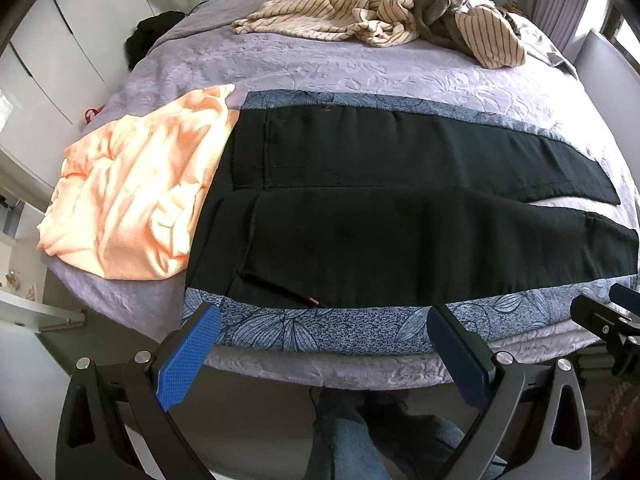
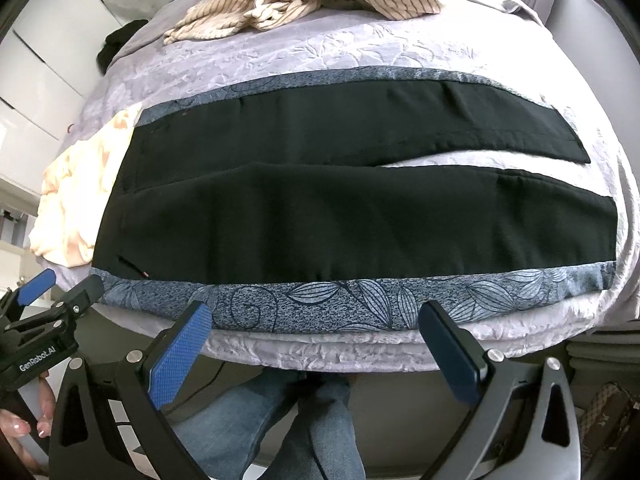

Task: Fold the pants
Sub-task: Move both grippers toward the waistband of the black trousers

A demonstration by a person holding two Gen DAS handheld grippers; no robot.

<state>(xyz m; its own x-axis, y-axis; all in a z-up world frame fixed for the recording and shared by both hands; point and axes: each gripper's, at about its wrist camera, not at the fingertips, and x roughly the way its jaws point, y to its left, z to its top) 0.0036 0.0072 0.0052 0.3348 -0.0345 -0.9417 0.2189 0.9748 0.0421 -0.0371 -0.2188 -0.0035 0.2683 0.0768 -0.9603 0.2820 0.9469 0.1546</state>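
We see the black pants [image 1: 400, 216] lying flat and full length on a blue leaf-patterned cloth [image 1: 304, 332] spread across the near part of the bed [image 1: 320, 64]. No fold shows yet: both legs are laid out side by side, with a narrow wedge of cloth and bedding showing between them toward the hems. We judge the task to be at its very start, with every fold still to make.

Their long axis runs across our view, parallel to the bed's near edge. The waistband points left, toward a peach garment [image 1: 132, 196] that touches or slightly underlies it; the hems point right.

Our left hand-held gripper [image 1: 324, 344] hovers off the near edge of the bed by the waist end, jaws spread wide and holding nothing. Our right hand-held gripper [image 2: 316, 340] hangs likewise spread and empty, nearer the mid-leg stretch. Farther back on the bed, striped laundry [image 1: 360, 12] lies heaped, well apart from the pants.
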